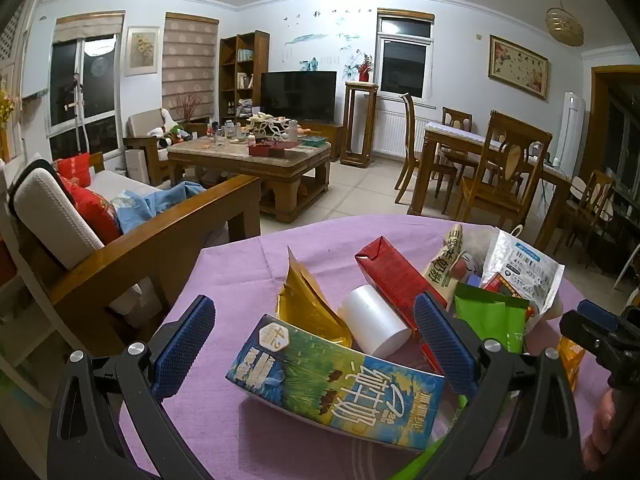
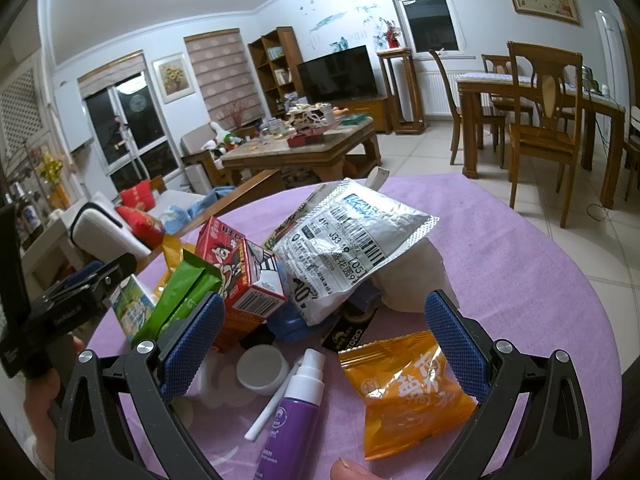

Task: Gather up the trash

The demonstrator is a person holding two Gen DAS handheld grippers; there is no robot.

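Crinkled orange wrapper point(image 2: 404, 390) between open right gripper point(image 2: 326, 338) fingers.

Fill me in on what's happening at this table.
A person holds a hand-held gripper in each hand over a pile of trash on the purple tablecloth. The left hand-held gripper is open around a blue-green milk carton and a white roll. The right hand-held gripper is open above an orange snack packet, a purple spray bottle and a white cap. Nothing is gripped yet.
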